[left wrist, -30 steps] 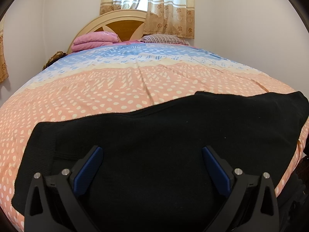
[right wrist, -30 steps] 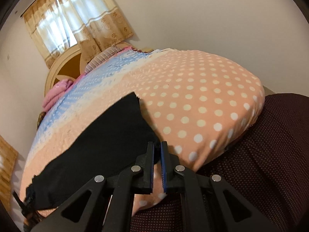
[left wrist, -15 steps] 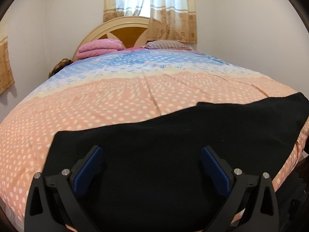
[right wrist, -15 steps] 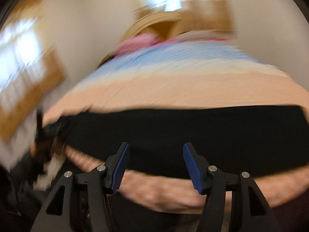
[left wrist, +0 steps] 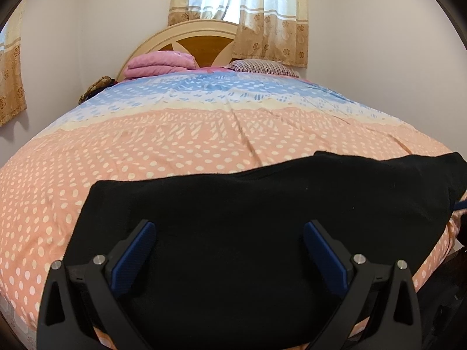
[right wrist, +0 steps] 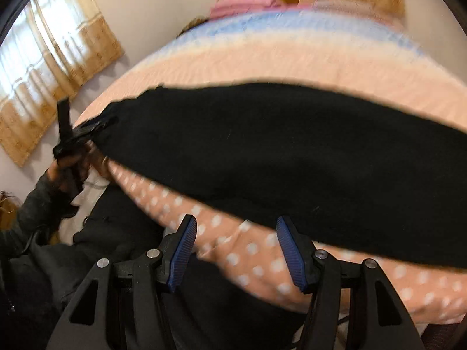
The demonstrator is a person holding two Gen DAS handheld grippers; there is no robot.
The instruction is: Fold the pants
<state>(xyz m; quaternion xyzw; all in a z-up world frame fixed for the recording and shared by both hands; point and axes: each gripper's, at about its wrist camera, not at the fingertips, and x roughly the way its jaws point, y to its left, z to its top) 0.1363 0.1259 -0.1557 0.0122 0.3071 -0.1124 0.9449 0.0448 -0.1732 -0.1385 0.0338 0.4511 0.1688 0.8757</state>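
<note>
Left wrist view: left tongs (left wrist: 227,242) spread wide apart, nothing between the blue pads (left wrist: 132,258), positioned low over the black pants (left wrist: 248,218). Pants laid flat across the near end of the bed (left wrist: 189,137), running side to side, far edge roughly straight with a slight step toward the right. Bedcover patterned in bands: peach with white dots nearest, cream in the middle, blue toward the headboard (left wrist: 192,35). Folded pink blanket (left wrist: 160,62) and striped pillow (left wrist: 259,67) placed at the head of the bed, below the curtained window (left wrist: 242,5). Second curtain (left wrist: 10,67) visible at the far left edge. Right wrist view: motion-blurred throughout. Right tongs (right wrist: 236,250) also apart, holding nothing, positioned at the near edge of the bed (right wrist: 262,58) over dotted bedcover, just short of the near edge of the pants (right wrist: 277,151). Pants seen as a dark band stretching across the frame from left to right. Left tongs (right wrist: 96,124) visible at the left end of that band, at or touching the fabric; exact contact not determinable because of blur. Hand (right wrist: 68,166) gripping the left tool below that point, sleeve in dark grey. Curtain (right wrist: 49,67) on the left wall, pink blanket (right wrist: 245,3) at the top.
</note>
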